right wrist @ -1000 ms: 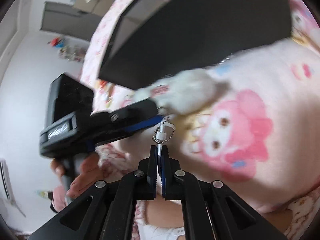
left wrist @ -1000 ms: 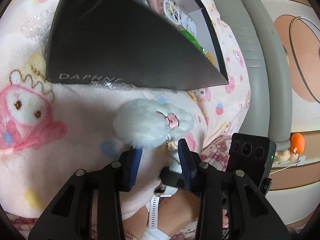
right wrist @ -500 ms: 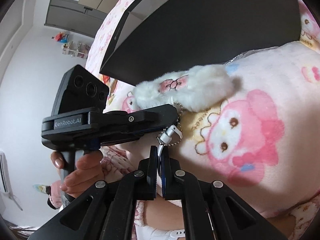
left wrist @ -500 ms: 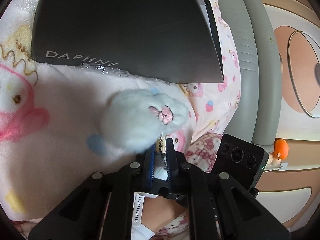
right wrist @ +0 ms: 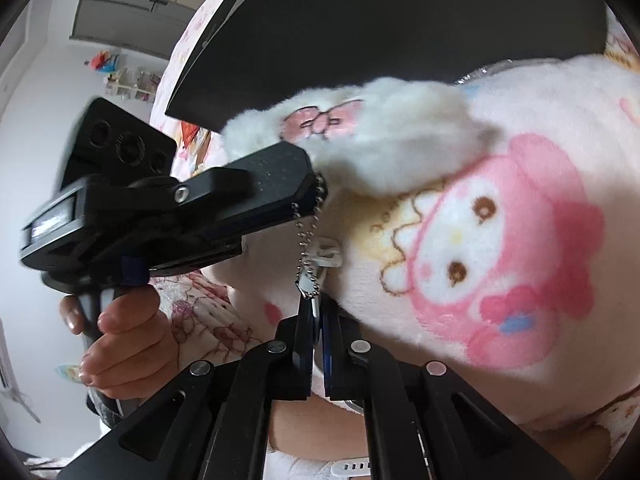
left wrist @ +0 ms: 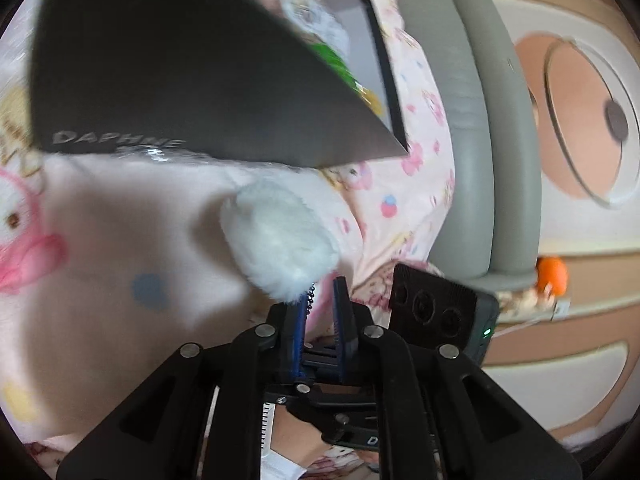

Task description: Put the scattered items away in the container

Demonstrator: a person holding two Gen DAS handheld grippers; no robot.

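Observation:
A white fluffy keychain toy (left wrist: 276, 240) with a pink bow (right wrist: 316, 120) lies on the pink cartoon blanket (left wrist: 100, 248), just in front of the dark box (left wrist: 160, 60) marked DAPHNE. Its ball chain (right wrist: 304, 236) runs from the toy through my left gripper (left wrist: 320, 300) down to my right gripper (right wrist: 316, 312). The left jaws are opening a little. The chain hangs between them against the left pad, with a gap to the other pad. My right gripper is shut on the chain's metal clasp (right wrist: 310, 300). A white tag (right wrist: 328, 254) dangles on the chain.
The box (right wrist: 400, 20) holds several small items (left wrist: 312, 12), among them something green. A grey padded headboard (left wrist: 468, 120) rises on the right of the left wrist view. A hand (right wrist: 120, 340) grips the left gripper's handle. A cabinet (right wrist: 120, 20) stands at the far wall.
The left jaws came in from wide to narrow around the chain. The toy has turned, so its bow no longer shows in the left wrist view. The right gripper drew back, stretching the chain.

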